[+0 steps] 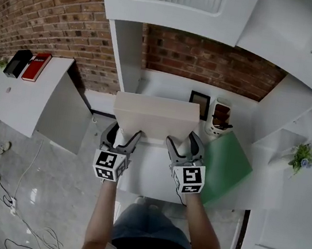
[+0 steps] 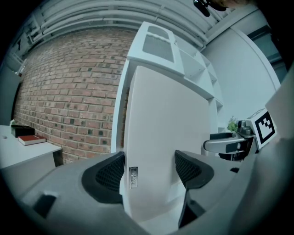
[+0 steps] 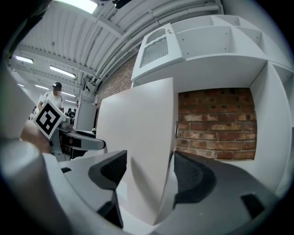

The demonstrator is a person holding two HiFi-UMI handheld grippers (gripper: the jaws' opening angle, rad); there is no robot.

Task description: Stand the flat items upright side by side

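Over the white desk (image 1: 144, 174), left gripper (image 1: 123, 135) and right gripper (image 1: 183, 142) each pinch a thick white board (image 1: 156, 115), sharing its weight.

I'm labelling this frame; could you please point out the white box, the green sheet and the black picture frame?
white box (image 1: 156, 115): head view, middle of its broad face.
green sheet (image 1: 226, 165): head view, its centre.
black picture frame (image 1: 199, 105): head view, its centre.
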